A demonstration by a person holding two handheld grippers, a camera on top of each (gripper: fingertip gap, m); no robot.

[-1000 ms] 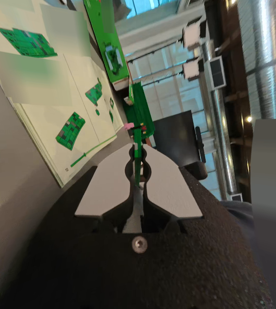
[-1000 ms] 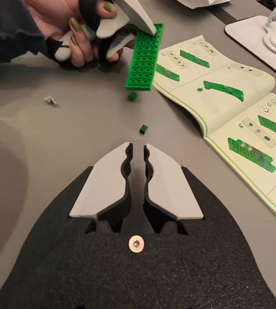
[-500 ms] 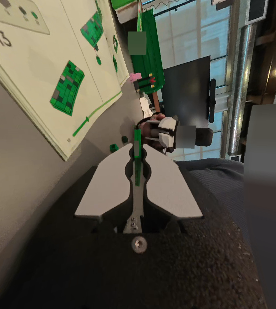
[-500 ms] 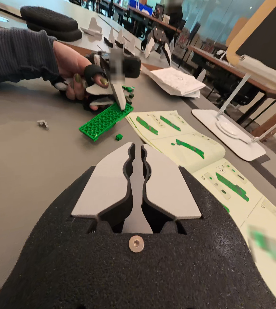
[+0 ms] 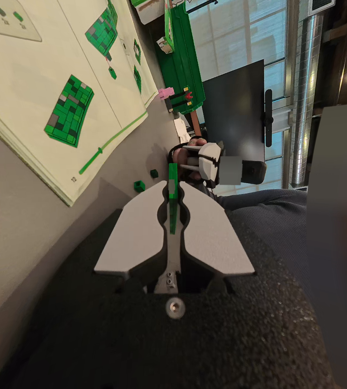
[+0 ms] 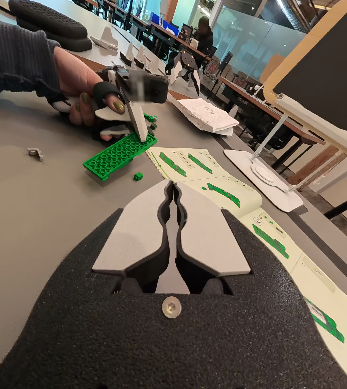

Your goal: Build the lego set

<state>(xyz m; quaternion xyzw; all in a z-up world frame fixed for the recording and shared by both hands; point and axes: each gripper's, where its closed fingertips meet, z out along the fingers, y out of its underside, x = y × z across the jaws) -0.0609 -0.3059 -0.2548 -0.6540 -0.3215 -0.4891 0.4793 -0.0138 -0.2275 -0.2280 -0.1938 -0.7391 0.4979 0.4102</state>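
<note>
Green studded plate (image 6: 119,157), clamped edgewise

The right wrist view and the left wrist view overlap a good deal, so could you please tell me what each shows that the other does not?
Only the right wrist view shows the white lamp base, the crumpled paper bag and the plate's studded face.

Only the left wrist view shows the green bin and the pink brick.

Both show the green plate clamped edge-on in the left gripper, the open instruction booklet, the small green cube and the grey table.
</note>
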